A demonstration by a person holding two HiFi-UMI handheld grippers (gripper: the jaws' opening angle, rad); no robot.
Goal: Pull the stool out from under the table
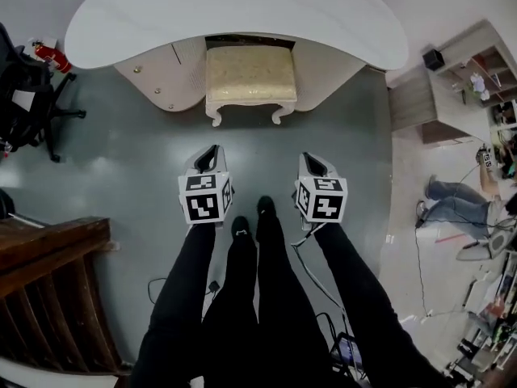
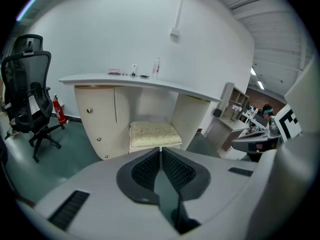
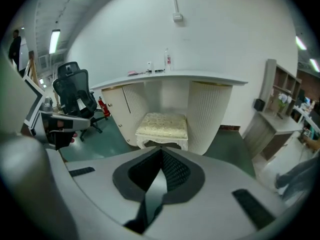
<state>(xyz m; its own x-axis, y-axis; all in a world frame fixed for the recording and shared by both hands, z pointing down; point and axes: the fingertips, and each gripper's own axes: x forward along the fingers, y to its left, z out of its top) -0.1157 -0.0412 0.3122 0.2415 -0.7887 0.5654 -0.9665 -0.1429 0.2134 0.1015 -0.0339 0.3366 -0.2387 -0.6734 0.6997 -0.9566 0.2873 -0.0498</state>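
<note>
Right now the stool [image 1: 250, 75] sits in the recess between the two cabinet pedestals under the worktop [image 1: 234, 10]. Its back half is tucked beneath the worktop's front edge, while its cushioned seat and two curved front legs stick out onto the floor [image 1: 121, 176]. That recess holds only this one stool. On top, near the worktop's far edge, stand a few small bottles [image 2: 157, 66], too small to count surely. You hold both arms forward and down in black sleeves [image 1: 190, 281], side by side over the floor with your feet between them. Both tools point at the stool but are well apart from it. Your left tool [image 1: 208, 153] has its jaws pressed together on nothing, and so does your right tool [image 1: 313, 162]; each tool's own view shows the ribbed pads meeting with the stool far beyond them. One black office chair [image 2: 27, 99] and one red fire extinguisher [image 2: 60, 111] stand off the worktop's left end.
</note>
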